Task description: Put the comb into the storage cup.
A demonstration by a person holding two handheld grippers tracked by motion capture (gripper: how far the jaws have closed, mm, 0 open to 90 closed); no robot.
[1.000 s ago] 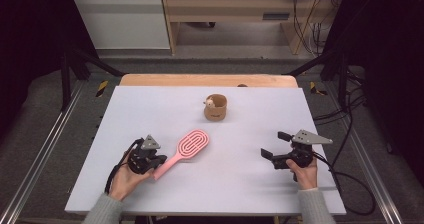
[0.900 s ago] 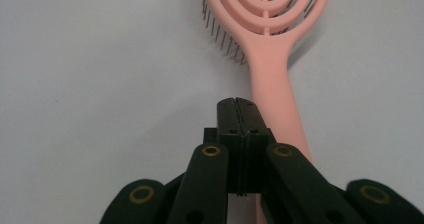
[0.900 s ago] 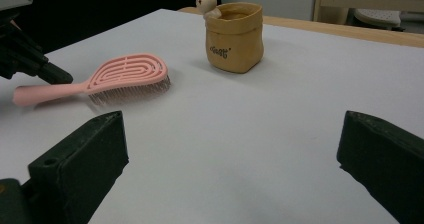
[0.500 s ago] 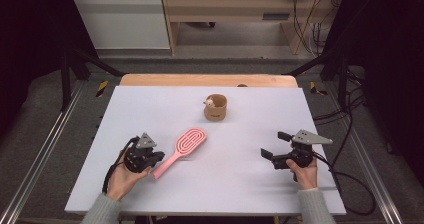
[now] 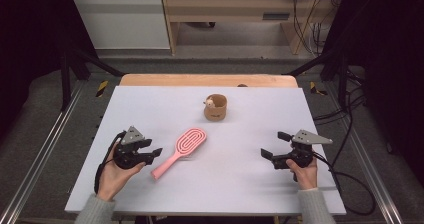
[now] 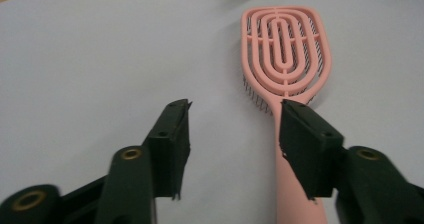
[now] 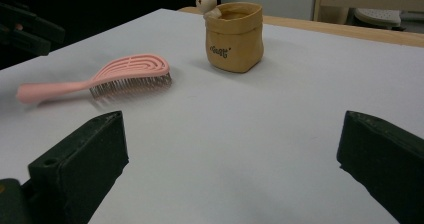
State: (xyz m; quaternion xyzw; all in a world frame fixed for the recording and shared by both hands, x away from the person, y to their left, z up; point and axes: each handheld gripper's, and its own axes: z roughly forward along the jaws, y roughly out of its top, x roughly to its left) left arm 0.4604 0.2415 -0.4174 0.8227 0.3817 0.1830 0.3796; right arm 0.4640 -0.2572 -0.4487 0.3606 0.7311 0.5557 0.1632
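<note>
We see the left hand-held gripper at the near left of the white tabletop, released: its jaws have just been opening and now stand apart with nothing pressed between them. In the left gripper view the pink hairbrush lies flat on the tabletop, bristles down; its handle runs back under the right-side jaw, so we can't tell whether that jaw touches it, while the other jaw sits clear over bare surface. From the high view the hairbrush lies just right of the left hand-held gripper, handle end pointing toward the near-left, oval head pointing up toward the small tan cup. Handle tip sits just beside the jaw tips, a small gap between them as far as we can judge. The cup stands upright toward the far middle of the tabletop, apart from the brush head, with a little bear figure on its rim and dark lettering on its side. Right hand-held gripper is at the near right, well apart from the brush and cup, held by the person's right hand; jaws wide open, nothing between them, pointing left across the tabletop. In the right gripper view the brush lies left of the cup, both beyond the open jaws
</note>
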